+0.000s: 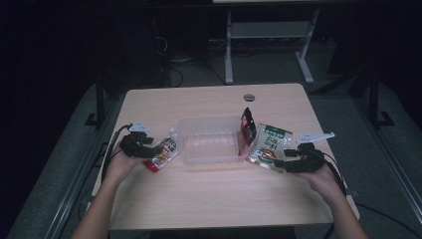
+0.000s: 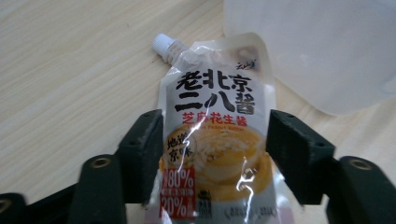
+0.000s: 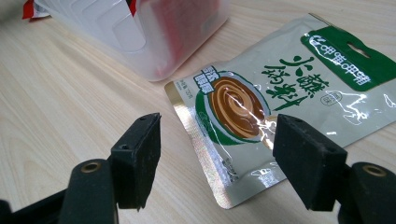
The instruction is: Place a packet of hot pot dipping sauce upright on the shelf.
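working at a wooden table (image 1: 214,199), clear tub (image 1: 209,139) near its middle. left gripper (image 1: 158,148) brought to a white spouted sauce pouch (image 1: 164,153) lying flat just left of the tub. seen in left gripper view: pouch (image 2: 217,135) between both jaws, cap (image 2: 163,43) pointing away toward the tub (image 2: 317,46); left pad touching the pouch edge, right pad at or just beside the other edge. could not tell whether the pads pressed; pouch resting on the table, not lifted. jaws set roughly as wide as the pouch.

right gripper (image 1: 279,163) held low at the near corner of a green-and-silver sachet (image 1: 269,145) lying flat just right of the tub. seen in right gripper view: jaws standing wide, nothing between the pads but bare table and the sachet (image 3: 280,98) corner; right pad over or just beside its edge, left pad well clear. no grip made. sachet close to the tub (image 3: 140,32) wall, contact not resolved.

noted a dark red packet (image 1: 247,125) standing tilted against the tub's right wall, touching it; red visible through the tub wall in right gripper view.
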`<action>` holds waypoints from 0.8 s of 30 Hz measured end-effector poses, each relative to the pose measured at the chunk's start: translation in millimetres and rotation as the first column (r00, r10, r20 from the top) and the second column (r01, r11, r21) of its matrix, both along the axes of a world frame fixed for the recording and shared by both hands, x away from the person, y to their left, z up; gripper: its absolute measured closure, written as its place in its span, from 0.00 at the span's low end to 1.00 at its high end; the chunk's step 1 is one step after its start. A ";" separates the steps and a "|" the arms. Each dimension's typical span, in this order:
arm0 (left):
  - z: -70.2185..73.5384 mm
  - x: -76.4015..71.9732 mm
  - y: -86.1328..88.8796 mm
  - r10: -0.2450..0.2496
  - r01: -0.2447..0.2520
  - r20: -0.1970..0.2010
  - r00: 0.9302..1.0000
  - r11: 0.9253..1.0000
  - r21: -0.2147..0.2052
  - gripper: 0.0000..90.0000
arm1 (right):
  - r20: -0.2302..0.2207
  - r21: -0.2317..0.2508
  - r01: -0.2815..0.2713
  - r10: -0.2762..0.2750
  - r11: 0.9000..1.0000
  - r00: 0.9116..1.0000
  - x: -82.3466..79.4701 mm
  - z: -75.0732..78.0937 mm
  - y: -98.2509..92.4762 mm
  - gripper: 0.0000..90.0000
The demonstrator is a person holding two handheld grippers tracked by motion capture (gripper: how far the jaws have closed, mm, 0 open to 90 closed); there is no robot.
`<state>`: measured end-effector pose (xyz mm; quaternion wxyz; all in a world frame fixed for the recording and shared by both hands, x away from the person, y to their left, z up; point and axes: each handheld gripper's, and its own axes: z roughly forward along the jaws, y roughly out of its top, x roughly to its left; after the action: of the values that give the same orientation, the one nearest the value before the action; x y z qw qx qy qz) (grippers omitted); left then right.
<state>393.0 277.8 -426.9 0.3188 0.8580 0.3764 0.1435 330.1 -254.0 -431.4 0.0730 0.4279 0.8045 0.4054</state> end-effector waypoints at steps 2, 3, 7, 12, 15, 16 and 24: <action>-5.9 3.9 -3.4 -0.002 0.002 -0.017 1.000 1.000 0.008 0.35 | 0.004 -0.002 -0.004 0.004 1.000 1.000 0.2 -0.2 -0.9 0.35; -8.4 5.3 -4.7 0.001 0.000 -0.021 1.000 1.000 0.018 0.32 | 0.001 0.000 0.000 0.000 1.000 1.000 0.0 -0.1 -0.8 0.35; -16.4 9.1 -7.1 -0.005 0.006 -0.044 0.999 0.999 0.037 0.21 | 0.002 0.001 0.001 -0.001 1.000 1.000 -0.1 -0.2 -2.2 0.35; -22.8 12.9 -5.5 0.008 -0.004 -0.054 0.998 0.998 0.063 0.16 | 0.001 0.000 0.003 -0.003 1.000 1.000 -0.1 -0.6 -2.8 0.35; -23.6 15.1 -1.9 0.017 -0.015 -0.063 0.998 0.999 0.038 0.20 | 0.002 0.000 0.002 -0.002 1.000 1.000 -0.2 -0.7 -2.7 0.35; -23.5 15.1 -0.9 0.021 -0.019 -0.060 0.998 0.999 0.027 0.24 | 0.001 0.000 0.002 -0.002 1.000 1.000 -0.1 -0.9 -2.7 0.35; -15.6 19.4 -3.3 0.025 -0.026 -0.030 0.999 1.000 -0.017 0.86 | -0.001 -0.007 -0.002 0.002 1.000 1.000 0.7 -2.4 -1.9 0.36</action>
<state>412.4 274.5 -442.4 0.3187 0.8523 0.3933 0.1312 330.8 -255.9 -433.8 0.0735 0.4270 0.8065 0.4023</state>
